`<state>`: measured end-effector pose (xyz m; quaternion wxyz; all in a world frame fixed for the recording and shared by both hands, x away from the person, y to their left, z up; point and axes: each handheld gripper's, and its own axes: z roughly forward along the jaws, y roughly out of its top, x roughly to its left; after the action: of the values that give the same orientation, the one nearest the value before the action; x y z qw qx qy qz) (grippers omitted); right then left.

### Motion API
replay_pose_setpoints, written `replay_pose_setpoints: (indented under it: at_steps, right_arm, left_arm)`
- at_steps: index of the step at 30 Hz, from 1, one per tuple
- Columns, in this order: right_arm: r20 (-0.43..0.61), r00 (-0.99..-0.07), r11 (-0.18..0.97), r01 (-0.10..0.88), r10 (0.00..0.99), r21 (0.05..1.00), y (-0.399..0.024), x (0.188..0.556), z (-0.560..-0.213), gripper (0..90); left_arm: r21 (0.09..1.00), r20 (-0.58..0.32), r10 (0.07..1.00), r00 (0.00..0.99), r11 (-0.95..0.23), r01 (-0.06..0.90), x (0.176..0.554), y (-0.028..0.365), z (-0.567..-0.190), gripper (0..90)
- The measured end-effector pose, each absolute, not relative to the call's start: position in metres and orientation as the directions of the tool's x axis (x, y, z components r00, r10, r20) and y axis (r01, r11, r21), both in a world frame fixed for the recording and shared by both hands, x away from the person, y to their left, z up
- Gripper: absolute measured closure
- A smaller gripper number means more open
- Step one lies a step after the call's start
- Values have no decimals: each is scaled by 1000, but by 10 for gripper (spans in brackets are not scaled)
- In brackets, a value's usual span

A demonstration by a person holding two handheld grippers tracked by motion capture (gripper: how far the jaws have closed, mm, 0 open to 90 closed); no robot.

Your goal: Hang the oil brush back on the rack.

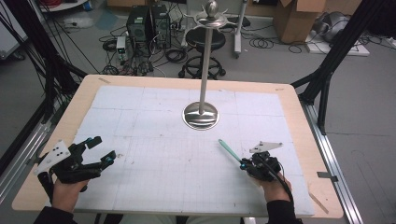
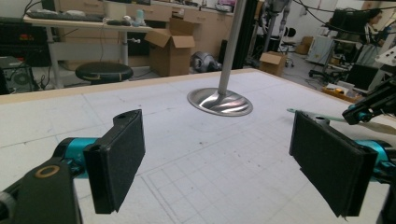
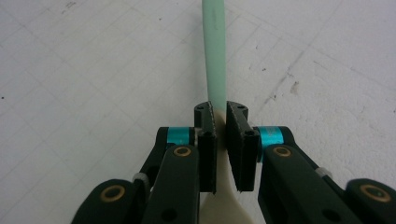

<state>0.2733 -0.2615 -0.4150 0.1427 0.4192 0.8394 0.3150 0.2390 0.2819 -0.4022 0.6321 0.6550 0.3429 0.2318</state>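
Right gripper (image 3: 220, 140) — clamped on green-handled utensil (image 3: 214, 51)

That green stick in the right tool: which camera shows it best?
The right gripper view: the green stick fills the middle, clamped between the jaws of the right tool. The high view shows it small, slanting toward the stand; the left gripper view catches a sliver.

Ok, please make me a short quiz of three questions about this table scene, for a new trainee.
1. True or false: the left gripper has its jaws open.
2. What does the right gripper hold? A) green-handled utensil B) cup C) cloth
3. What stands at the middle of the table?

Key: 1 true. 2 A. 3 A metal stand with a round base and hooks on top.
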Motion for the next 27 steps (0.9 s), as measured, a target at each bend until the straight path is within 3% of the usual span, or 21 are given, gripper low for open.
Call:
replay_pose_setpoints:
  at_steps: [9, 13, 19, 27]
  right_arm:
    - [74, -649, 408, 559, 757, 722, -259, 266, -406, 828]
    - [82, -688, 413, 522, 721, 746, -253, 260, -400, 826]
    - [79, -770, 421, 428, 633, 800, -235, 246, -384, 826]
    - [109, -838, 416, 374, 535, 829, -217, 241, -380, 825]
  left_arm:
    - [982, -170, 700, 694, 66, 175, 238, 277, -400, 180]
    - [985, -144, 683, 716, 28, 172, 237, 268, -395, 181]
    - [983, -168, 600, 782, 46, 176, 240, 254, -386, 182]
    - [982, -175, 486, 856, 21, 189, 241, 235, -379, 188]
